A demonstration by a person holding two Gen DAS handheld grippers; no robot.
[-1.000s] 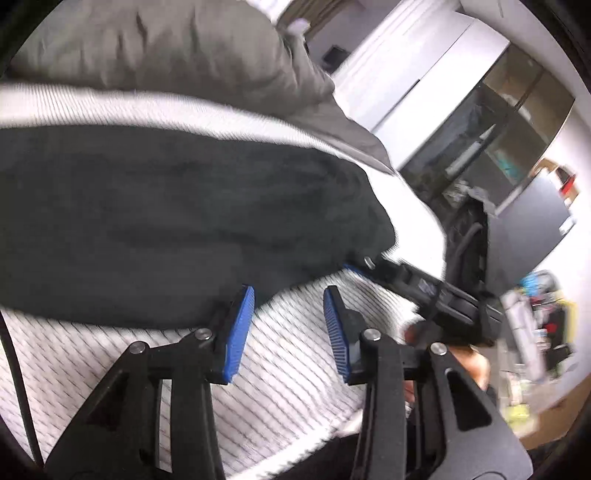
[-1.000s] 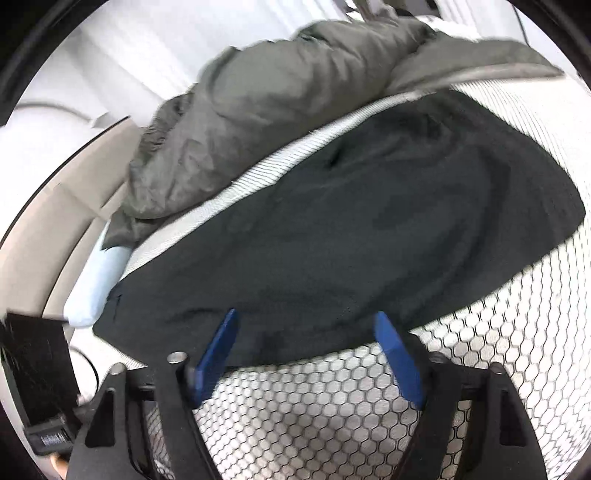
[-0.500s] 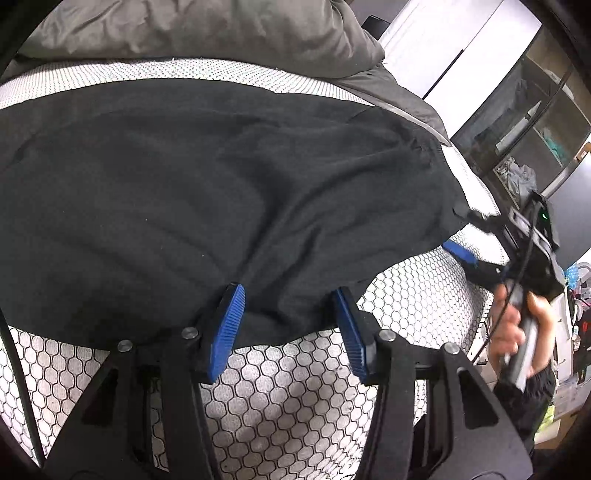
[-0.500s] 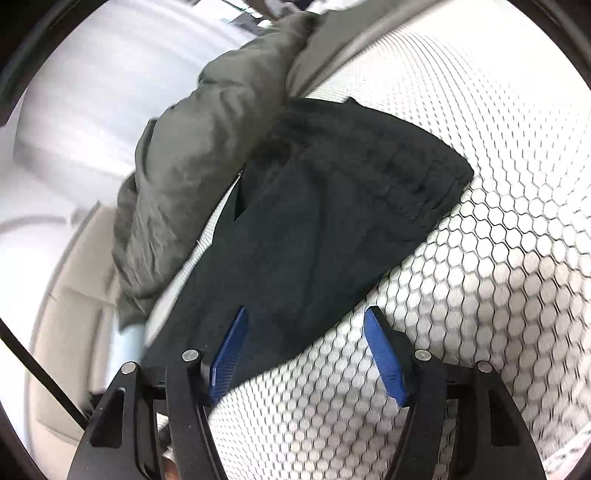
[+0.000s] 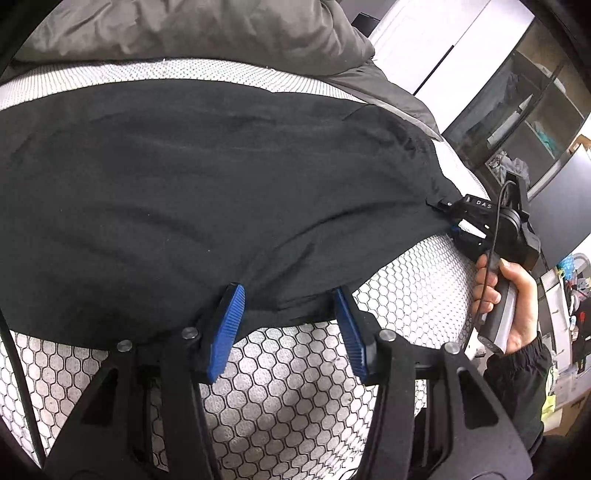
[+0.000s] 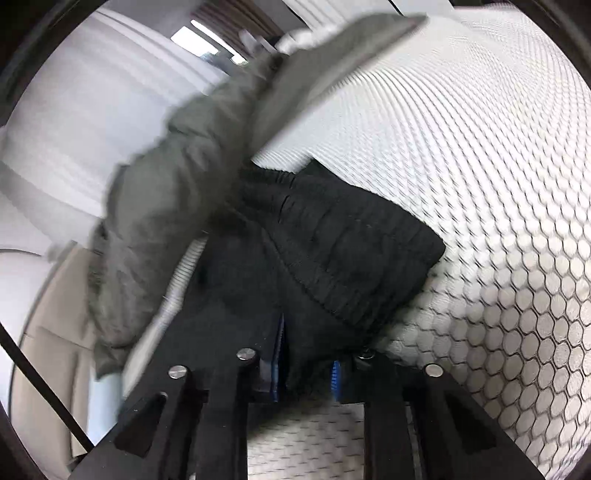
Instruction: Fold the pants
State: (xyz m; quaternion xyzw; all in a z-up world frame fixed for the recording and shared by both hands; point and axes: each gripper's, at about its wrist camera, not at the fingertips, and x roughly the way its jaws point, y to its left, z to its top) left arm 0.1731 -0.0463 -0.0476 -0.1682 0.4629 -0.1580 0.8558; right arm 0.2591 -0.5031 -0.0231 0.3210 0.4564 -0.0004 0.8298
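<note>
Black pants [image 5: 221, 184] lie spread on a bed with a white honeycomb-patterned cover [image 5: 288, 387]. My left gripper [image 5: 290, 325] is open at their near edge; the hem lies between the blue pads without being pinched. In the left wrist view, my right gripper [image 5: 452, 221] bites the right-hand corner of the pants, held by a person's hand [image 5: 517, 295]. In the right wrist view the elastic waistband [image 6: 354, 236] of the pants [image 6: 240, 288] bunches into my right gripper [image 6: 306, 369]. Its jaws are closing, and the fabric fills the narrow gap between the pads.
A crumpled grey duvet [image 5: 184, 29] lies along the far side of the bed, touching the pants' far edge [image 6: 166, 184]. Dark glass-front cabinets [image 5: 535, 110] stand past the bed's right end. A beige headboard [image 6: 44, 350] shows at the left.
My right gripper slid along the pants to the waistband corner, rolled, and narrowed its jaws onto the fabric. My left gripper dropped to the near hem, then stayed still.
</note>
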